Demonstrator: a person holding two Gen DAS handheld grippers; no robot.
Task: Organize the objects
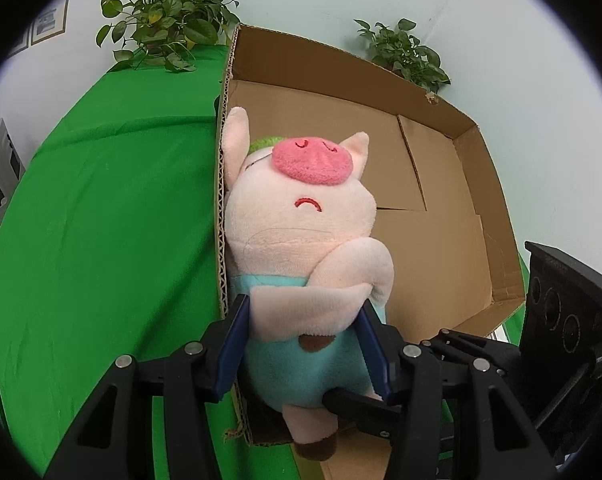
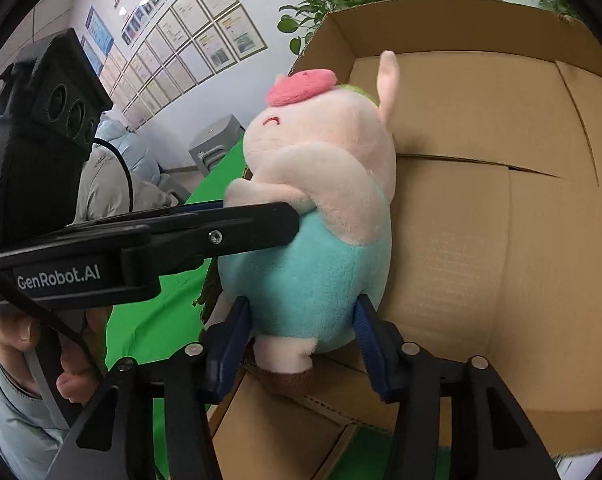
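Blue pads of the left tool (image 1: 303,344) press both sides of the plush pig (image 1: 301,232), gripping its arm and teal belly. Right tool (image 2: 301,332) likewise clamps the pig's lower body between its pads. Pig hangs upright at the cardboard box (image 1: 441,208) wall, partly inside, snout toward 12 o'clock. Green-covered counter (image 1: 101,208) spreads at 9 o'clock; a potted plant (image 1: 165,16) stands at 11.

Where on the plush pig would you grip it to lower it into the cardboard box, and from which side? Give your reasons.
Grip the plush pig across its round teal belly, from the front, fingers either side. That is its widest, softest part, so it squashes and holds. Both the left gripper and the right gripper already clamp there, probably better than a thin ear or foot. The cardboard box lies open behind.
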